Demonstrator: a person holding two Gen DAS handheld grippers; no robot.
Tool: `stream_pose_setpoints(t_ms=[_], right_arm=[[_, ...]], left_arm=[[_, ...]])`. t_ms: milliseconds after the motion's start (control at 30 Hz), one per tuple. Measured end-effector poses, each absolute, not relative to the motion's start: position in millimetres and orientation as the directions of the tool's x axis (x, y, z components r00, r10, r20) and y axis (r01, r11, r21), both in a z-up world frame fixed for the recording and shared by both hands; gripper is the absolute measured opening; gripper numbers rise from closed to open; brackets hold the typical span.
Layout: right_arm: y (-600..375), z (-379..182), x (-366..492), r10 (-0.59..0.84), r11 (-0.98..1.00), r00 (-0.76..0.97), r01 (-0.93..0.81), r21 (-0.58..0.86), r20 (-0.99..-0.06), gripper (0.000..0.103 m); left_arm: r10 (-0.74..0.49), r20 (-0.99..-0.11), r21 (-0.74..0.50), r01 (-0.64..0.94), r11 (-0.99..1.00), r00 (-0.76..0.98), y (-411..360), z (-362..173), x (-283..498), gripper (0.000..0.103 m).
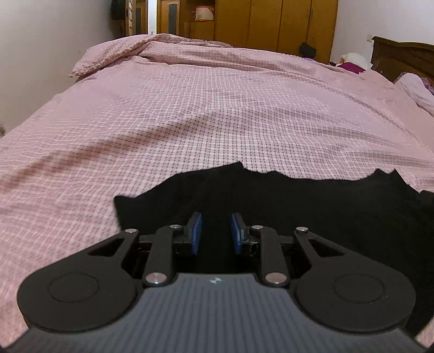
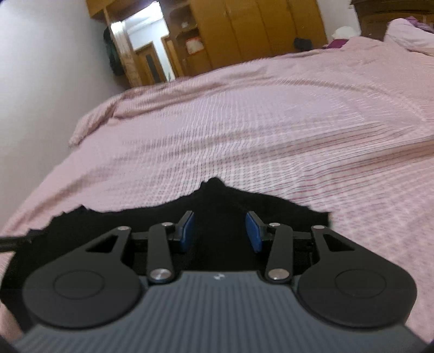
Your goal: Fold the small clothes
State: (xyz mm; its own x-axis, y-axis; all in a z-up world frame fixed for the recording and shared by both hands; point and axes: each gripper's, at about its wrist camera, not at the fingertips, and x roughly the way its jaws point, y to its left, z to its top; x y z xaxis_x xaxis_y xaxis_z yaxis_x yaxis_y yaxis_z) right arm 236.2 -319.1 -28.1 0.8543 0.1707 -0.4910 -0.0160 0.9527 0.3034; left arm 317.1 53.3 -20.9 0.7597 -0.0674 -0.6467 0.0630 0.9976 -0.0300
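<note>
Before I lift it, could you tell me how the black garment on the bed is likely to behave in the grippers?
The black garment will probably be floppy: its far edge lies ragged and wavy on the checked bedspread. It looks thin and flat, so likely light. Lifted by the left gripper and right gripper, the middle would probably sag between them.

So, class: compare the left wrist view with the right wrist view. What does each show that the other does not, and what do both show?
Only the left wrist view shows the left gripper, its blue pads a narrow gap apart.

Only the right wrist view shows the right gripper, pads wider apart, and a lit doorway.

Both show the black garment lying on the pink checked bedcover, with the wooden wardrobe behind.
</note>
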Motion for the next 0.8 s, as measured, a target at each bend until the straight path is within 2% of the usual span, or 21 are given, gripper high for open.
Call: stream_pose_setpoints(t_ms=[200,400,633,733,800], right_arm=[[-342,-20,194,0.155,0.934,0.851,0.039,0.354,-0.501,0.046],[-352,-32,167,0.126,0.932,0.847,0.077,0.354,-0.516,0.047],[-357,-52,166,0.142,0.910,0.819,0.114,0.400,-0.557,0.048],[-355,-60,167,0.158,0.905,0.814,0.108,0.412,-0.559,0.061],[-352,-63,169,0.160,0.907,0.816,0.101,0.410,-0.555,0.064]], left_arm=[[-0.021,-0.656,0.007,0.034,0.999,0.755,55,-8,278,0.031],[0.032,-0.644,0.060,0.009,0.998,0.764,53,-3,242,0.041],[0.051,-0.669,0.032,-0.039,0.999,0.741,60,-14,226,0.050],[0.070,-0.680,0.037,-0.061,0.997,0.730,62,-17,226,0.053],[0.069,-0.686,0.027,-0.070,0.997,0.724,64,-19,226,0.054]])
